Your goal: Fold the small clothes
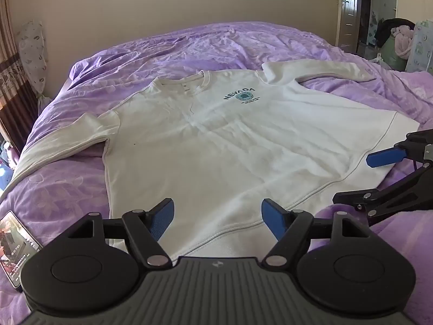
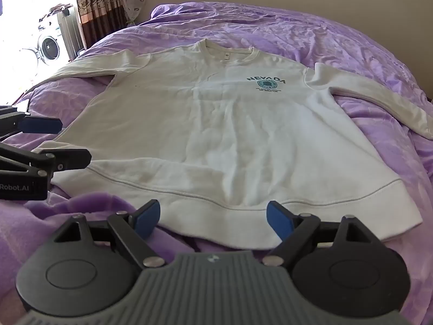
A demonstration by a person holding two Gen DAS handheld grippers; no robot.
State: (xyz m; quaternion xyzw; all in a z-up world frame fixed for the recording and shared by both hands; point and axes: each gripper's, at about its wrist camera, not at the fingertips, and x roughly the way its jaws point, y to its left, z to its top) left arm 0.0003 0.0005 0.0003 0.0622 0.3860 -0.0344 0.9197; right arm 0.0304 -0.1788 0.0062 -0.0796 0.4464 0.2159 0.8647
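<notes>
The left tongs (image 1: pixel 217 218) are gaping wide over the hem of the white sweatshirt (image 1: pixel 216 146), holding nothing. The sweatshirt is lying flat on the purple bed (image 1: pixel 189 43), collar pointing away. The right tongs (image 2: pixel 212 219) are gaping empty further along that hem.

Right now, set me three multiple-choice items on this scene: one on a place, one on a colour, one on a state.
1. Where does the phone lie?
A. On the sweatshirt's chest
B. On the bedspread beside the sweatshirt's hem corner
C. On the pillow

2. What colour is the bedspread?
A. Purple
B. Green
C. Grey

3. How does the white sweatshirt lie?
A. Folded in half
B. Rolled up
C. Spread flat, both sleeves out

Answers:
1 B: it rests on the purple cover, off the garment.
2 A: purple shows all around the sweatshirt.
3 C: body and both sleeves lie open; the left gripper and right gripper hang open at the hem.
</notes>
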